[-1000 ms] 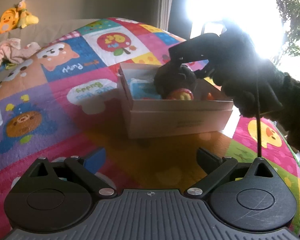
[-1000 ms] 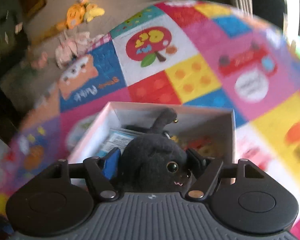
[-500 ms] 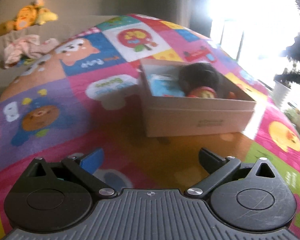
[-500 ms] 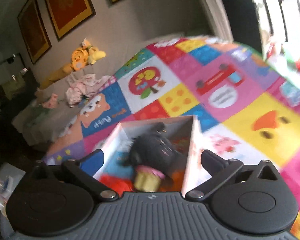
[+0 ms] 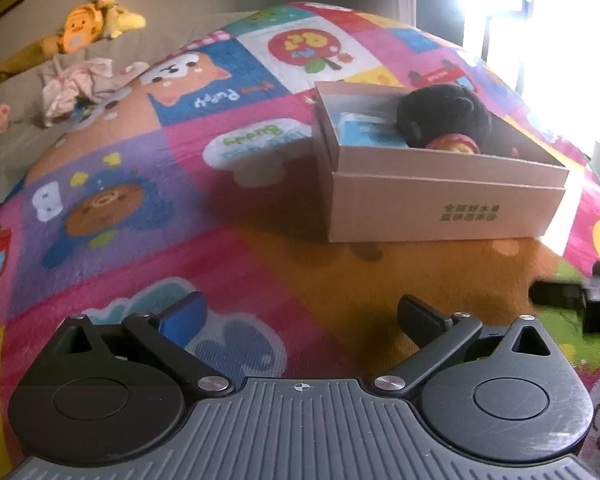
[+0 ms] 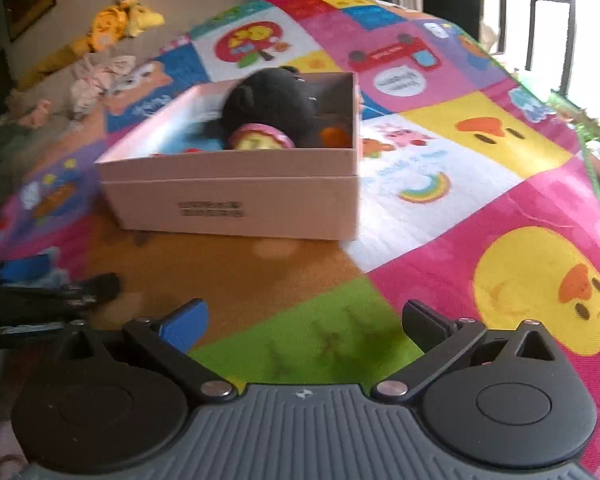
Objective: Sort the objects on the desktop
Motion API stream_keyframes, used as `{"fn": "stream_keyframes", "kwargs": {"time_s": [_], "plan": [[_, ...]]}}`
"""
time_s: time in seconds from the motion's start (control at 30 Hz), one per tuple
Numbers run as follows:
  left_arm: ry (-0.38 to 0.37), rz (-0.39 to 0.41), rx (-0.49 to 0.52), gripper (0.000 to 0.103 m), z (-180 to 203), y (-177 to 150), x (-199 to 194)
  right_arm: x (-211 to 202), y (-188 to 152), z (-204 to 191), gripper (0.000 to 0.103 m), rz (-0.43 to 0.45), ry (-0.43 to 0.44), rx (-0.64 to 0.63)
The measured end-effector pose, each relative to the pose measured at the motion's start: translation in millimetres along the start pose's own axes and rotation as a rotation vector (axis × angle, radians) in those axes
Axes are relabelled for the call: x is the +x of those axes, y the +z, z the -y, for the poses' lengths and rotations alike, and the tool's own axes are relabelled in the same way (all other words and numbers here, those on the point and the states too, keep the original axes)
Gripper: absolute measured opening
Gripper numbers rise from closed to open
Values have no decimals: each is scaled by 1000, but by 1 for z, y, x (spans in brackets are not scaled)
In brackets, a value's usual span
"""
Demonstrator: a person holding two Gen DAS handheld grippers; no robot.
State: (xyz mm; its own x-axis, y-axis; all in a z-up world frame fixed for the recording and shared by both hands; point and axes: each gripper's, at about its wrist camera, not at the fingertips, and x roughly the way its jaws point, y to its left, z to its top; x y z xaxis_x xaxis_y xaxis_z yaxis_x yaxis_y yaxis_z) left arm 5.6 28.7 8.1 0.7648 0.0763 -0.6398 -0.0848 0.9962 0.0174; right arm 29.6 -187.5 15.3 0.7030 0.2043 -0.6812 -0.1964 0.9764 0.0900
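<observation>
A pale cardboard box (image 5: 444, 208) sits open on a bright patchwork play mat (image 5: 180, 208) printed with cartoon animals. Inside the box, a black plush toy (image 5: 444, 114) lies toward the right, touching a small toy with a pink rim (image 6: 260, 140); a blue packet (image 5: 364, 132) lies at the left end. Two lines of green characters are printed on the box's near side, too small to read. On the mat, one panel reads "Puppy" beside a dog face (image 5: 188, 76), seen upside down; another label nearby is blurred. Both tongs hang over the mat short of the box: the left tongs (image 5: 300, 316) are spread wide and empty, and the right tongs (image 6: 304, 320) are also wide with nothing between them.
</observation>
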Motion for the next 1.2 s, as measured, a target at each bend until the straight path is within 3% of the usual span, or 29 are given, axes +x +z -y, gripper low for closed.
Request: {"fn": "stream_keyframes", "kwargs": {"time_s": [0.2, 0.37, 0.47, 0.6, 0.77, 0.93, 1.2], "plan": [[10, -1, -7, 103, 2, -1, 1, 25, 32, 17, 103, 33, -111, 75], [24, -4, -20, 103, 4, 0, 2, 35, 32, 31, 103, 4, -72, 128], [54, -8, -58, 103, 7, 4, 6, 25, 21, 17, 103, -11, -9, 38], [105, -7, -84, 103, 14, 9, 12, 20, 9, -7, 103, -3, -45, -98], [98, -4, -90, 103, 12, 8, 11, 24, 11, -4, 103, 2, -44, -47], [105, -2, -83, 103, 12, 8, 11, 21, 0, -5, 103, 65, -63, -45], [98, -4, -89, 103, 12, 8, 12, 24, 1, -6, 103, 61, -64, -45]]}}
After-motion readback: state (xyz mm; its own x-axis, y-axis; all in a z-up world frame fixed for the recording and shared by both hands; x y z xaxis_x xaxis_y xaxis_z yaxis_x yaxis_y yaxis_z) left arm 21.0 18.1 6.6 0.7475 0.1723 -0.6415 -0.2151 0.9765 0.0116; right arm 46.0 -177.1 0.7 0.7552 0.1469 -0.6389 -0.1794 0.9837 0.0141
